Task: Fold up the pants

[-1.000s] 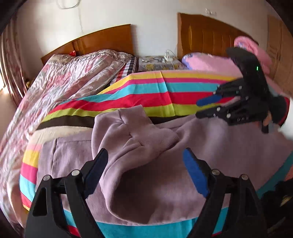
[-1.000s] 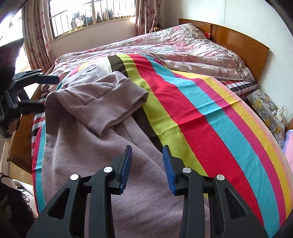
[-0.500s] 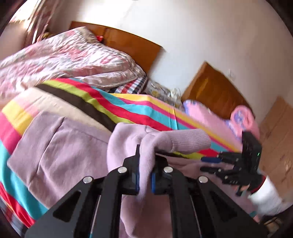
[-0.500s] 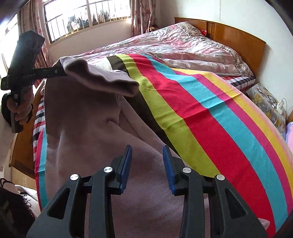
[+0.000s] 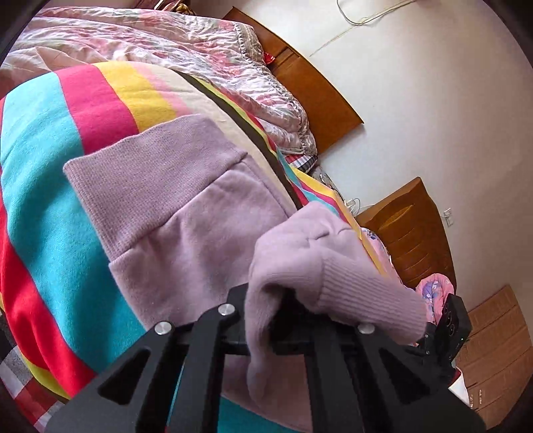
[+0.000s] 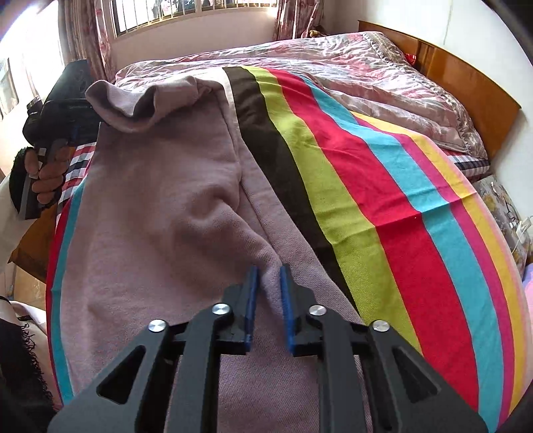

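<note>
Lilac sweatpants (image 6: 160, 206) lie on a striped blanket (image 6: 383, 200) on the bed. My left gripper (image 5: 273, 309) is shut on a ribbed leg cuff (image 5: 359, 293) and holds it up over the waistband (image 5: 146, 186). In the right wrist view the left gripper (image 6: 66, 113) is at the far left with the cuff (image 6: 140, 100) draped from it. My right gripper (image 6: 268, 276) has its jaws closed on a ridge of the pants fabric near the blanket-side edge; its blue pads (image 6: 253, 293) press on the cloth.
A pink quilt (image 6: 333, 63) lies beyond the blanket against the wooden headboard (image 6: 473, 90). A window (image 6: 186, 13) is at the far end. A nightstand (image 5: 413, 229) and pink bedding (image 5: 433, 286) are on the right of the left wrist view.
My left gripper closed on the leg cuff, lifted it and carried it towards the waistband. My right gripper came down and closed from open onto the pants fabric.
</note>
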### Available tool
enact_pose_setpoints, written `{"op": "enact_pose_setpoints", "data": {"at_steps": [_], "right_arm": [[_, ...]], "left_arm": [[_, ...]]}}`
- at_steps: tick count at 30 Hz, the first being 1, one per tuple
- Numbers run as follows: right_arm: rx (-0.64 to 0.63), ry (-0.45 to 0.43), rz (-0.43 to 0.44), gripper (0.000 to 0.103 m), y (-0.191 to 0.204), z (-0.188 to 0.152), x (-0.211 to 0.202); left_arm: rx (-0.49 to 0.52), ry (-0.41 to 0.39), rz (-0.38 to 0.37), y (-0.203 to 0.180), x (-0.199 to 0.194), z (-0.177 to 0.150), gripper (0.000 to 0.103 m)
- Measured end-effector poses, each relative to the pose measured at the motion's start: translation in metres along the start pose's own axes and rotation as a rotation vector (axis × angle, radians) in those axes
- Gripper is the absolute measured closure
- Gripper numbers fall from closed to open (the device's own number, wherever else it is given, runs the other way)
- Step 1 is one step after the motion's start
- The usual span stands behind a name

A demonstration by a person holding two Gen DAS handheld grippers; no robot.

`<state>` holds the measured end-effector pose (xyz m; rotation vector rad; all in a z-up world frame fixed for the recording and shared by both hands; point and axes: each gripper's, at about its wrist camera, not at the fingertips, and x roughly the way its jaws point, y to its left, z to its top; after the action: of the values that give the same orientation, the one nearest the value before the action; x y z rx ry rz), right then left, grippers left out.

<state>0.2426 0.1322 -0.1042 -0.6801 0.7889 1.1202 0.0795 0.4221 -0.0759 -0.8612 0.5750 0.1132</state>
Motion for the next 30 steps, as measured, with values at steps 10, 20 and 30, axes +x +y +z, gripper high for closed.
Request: {"op": "enact_pose_setpoints", "data": {"at_steps": [10, 20, 30], "right_arm": [[0.045, -0.083, -0.113, 0.100, -0.016, 0.009, -0.023], [0.242, -0.118, -0.086, 0.050, -0.057, -0.044, -0.061], [0.270, 0.007, -0.138, 0.074, -0.079, -0.096, -0.052]], "left_arm": [[0.000, -0.145, -0.056, -0.014, -0.020, 0.001, 0.098], [-0.073, -0.064, -0.009, 0.029, -0.016, -0.012, 0.096], [-0.109, -0.058, -0.005, 0.037, -0.005, -0.013, 0.094]]}}
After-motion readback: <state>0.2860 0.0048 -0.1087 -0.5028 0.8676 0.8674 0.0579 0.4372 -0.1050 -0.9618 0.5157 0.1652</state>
